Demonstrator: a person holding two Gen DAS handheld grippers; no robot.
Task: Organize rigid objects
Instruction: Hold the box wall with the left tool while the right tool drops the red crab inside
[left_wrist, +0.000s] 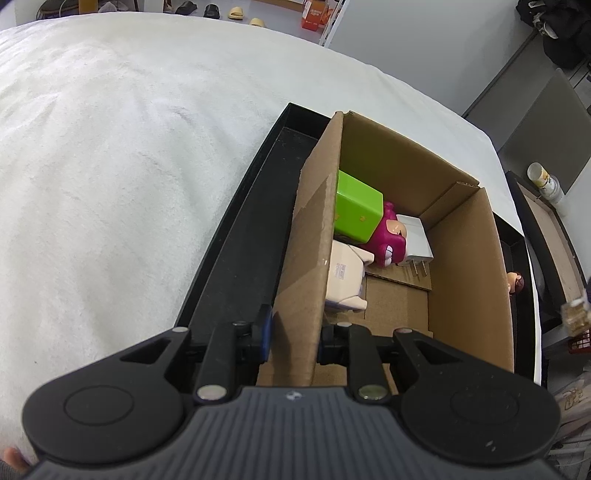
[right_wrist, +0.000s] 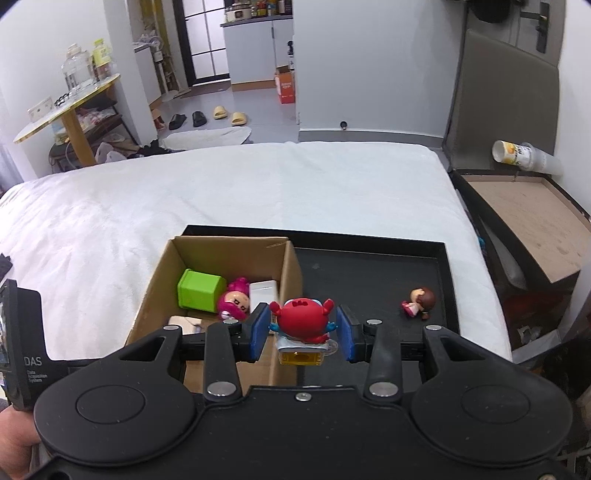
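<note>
From the left wrist, the left gripper (left_wrist: 295, 339) is clamped on the near wall of the cardboard box (left_wrist: 465, 266), steadying it in the black tray (left_wrist: 236, 236), with a green block (left_wrist: 358, 210), a pink figure (left_wrist: 388, 240) and a white charger (left_wrist: 415, 240) already inside. From the right wrist, the right gripper (right_wrist: 301, 328) holds a red crab toy (right_wrist: 301, 319) between its blue pads, above the box's right wall. I'd carry it well over the open middle before letting go; a small brown-haired doll (right_wrist: 419, 301) still lies in the tray.
</note>
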